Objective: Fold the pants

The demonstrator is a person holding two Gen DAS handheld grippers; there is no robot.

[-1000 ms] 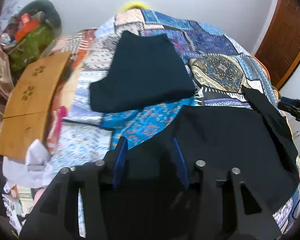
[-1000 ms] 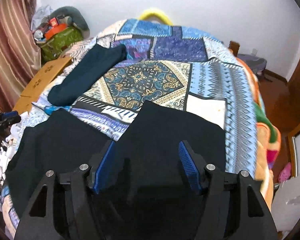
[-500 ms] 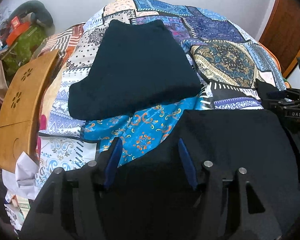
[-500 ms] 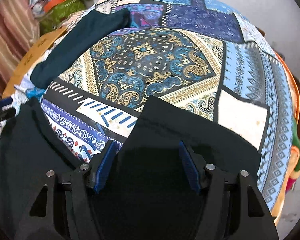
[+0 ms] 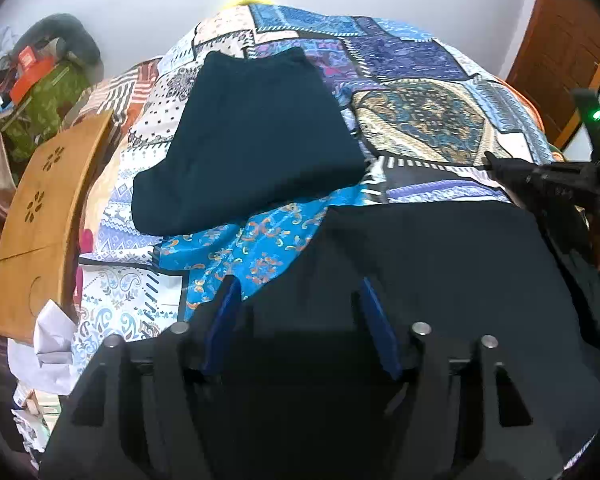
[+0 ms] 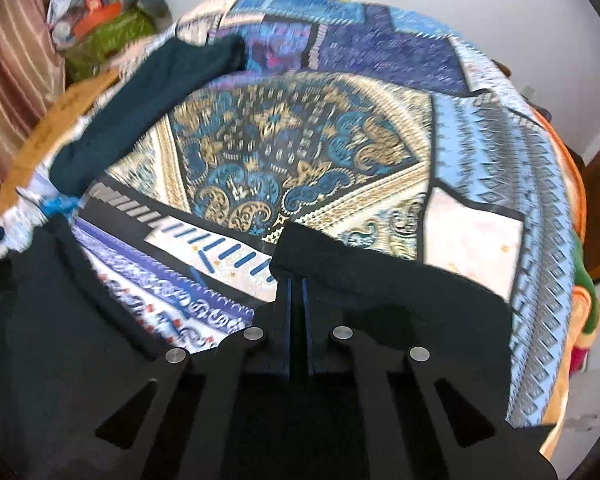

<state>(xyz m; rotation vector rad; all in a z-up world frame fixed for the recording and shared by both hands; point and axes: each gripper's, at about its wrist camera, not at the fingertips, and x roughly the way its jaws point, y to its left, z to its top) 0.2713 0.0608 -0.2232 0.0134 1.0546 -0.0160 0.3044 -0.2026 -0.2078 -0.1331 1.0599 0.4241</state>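
While my right gripper (image 6: 296,292) has just been closing and now pinches the near corner of the black pants (image 6: 380,300) between its blue pads, my left gripper (image 5: 300,296) has just been opening, its jaws standing apart over the other side of the garment with dark cloth between them but nothing pressed. The pants lie spread across the near end of the patchwork bedspread (image 6: 300,152), one leg under each tool, with a strip of bedspread showing between the legs in the right wrist view. A folded dark garment (image 5: 252,136) sits farther up the bed, apart from them, and a wooden board (image 5: 48,208) lies off to the left. I judge this to be the grasp stage before the first fold. To do it well, I want the left jaws lowered onto the matching corner and closed on both layers before anything lifts, so the two corners rise together. Then I would carry them level and evenly, keeping the cloth taut between the tools, and stop short of the folded garment so the two don't tangle.
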